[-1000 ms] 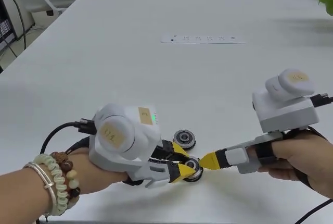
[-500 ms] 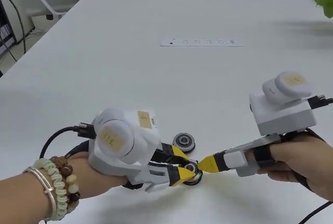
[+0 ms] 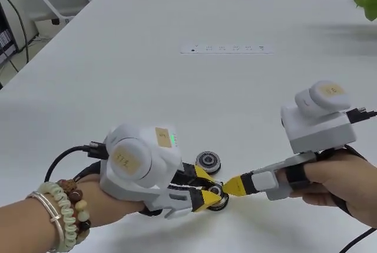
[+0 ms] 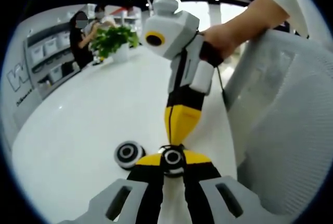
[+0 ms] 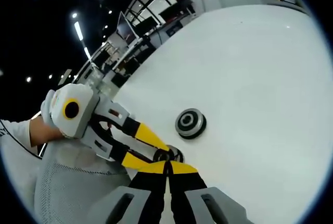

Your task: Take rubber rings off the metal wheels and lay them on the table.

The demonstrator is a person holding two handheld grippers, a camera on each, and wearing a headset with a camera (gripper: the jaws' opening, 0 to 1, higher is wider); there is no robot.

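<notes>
Little had shifted in the last second: left gripper [image 3: 206, 194] jaws stayed clamped on the near wheel [image 3: 218, 199], right gripper [image 3: 227, 186] jaws shut at its rim, perhaps pinching the rubber ring [image 4: 163, 157]. A second wheel [image 3: 208, 160] lay just beyond on the table [image 3: 177, 88]. Too hard a pull risked twisting the near wheel free, or the ring slipping out

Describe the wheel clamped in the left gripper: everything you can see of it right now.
The clamped wheel is a round disc with a silvery metal hub and a dark outer band, presumably its rubber ring. It sits near the front edge of the white table, gripped from both sides by the left gripper's yellow tips. The right gripper's closed tips touch its rim; whether they pinch the ring is unclear. A second wheel lies apart, beyond it.
</notes>
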